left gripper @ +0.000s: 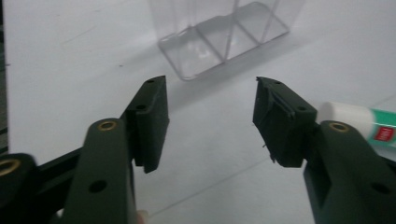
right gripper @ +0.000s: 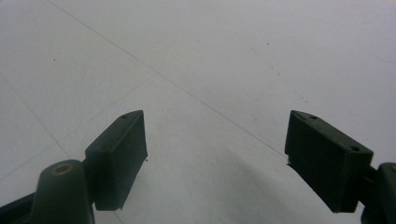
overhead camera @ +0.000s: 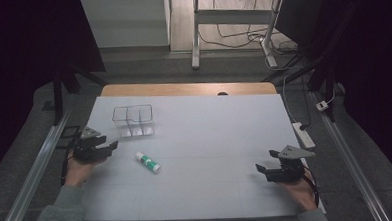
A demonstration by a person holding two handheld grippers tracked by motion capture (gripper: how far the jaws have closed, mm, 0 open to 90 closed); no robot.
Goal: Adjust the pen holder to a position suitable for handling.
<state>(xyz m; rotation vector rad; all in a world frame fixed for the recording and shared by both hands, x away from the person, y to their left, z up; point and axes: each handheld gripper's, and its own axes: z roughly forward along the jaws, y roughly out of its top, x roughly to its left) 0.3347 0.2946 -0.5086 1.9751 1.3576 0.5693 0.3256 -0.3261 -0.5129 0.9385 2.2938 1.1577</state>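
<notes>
1. The glue stick (overhead camera: 147, 162) lies flat on the counter (overhead camera: 210, 140), left of centre, white cap toward the far left and green body toward the near right. It is apart from everything else.
2. The clear box (overhead camera: 133, 120), split into compartments, stands upright just beyond the stick, toward the far left. Nothing shows inside it.
3. The left gripper (overhead camera: 108, 146) hovers near the counter's left edge, beside the box and near the stick's cap end. Its jaws stand partly open with nothing between them; in the left gripper view the stick (left gripper: 359, 122) sits off to one side, partly behind one jaw, not in the gap.
4. The right gripper (overhead camera: 265, 165) rests well apart, near the counter's right edge. Its jaws stand wide with bare counter between them.
5. The step in hand looks like the left gripper's reach for the stick, likely to drop it into the box.
6. To do it well, swing the left gripper until the stick lies across the gap, not along it, so the pads meet its round sides.
7. Aim for the green body near the middle; a grip at the cap could tip the stick or slip off.
8. Keep the gap wider than the stick until both pads straddle it, then come low enough that the pads meet it at mid-height.
9. Close gently: a round stick can roll away if one pad touches first.
10. Mind the box, which looks light and could slide if nudged.
</notes>
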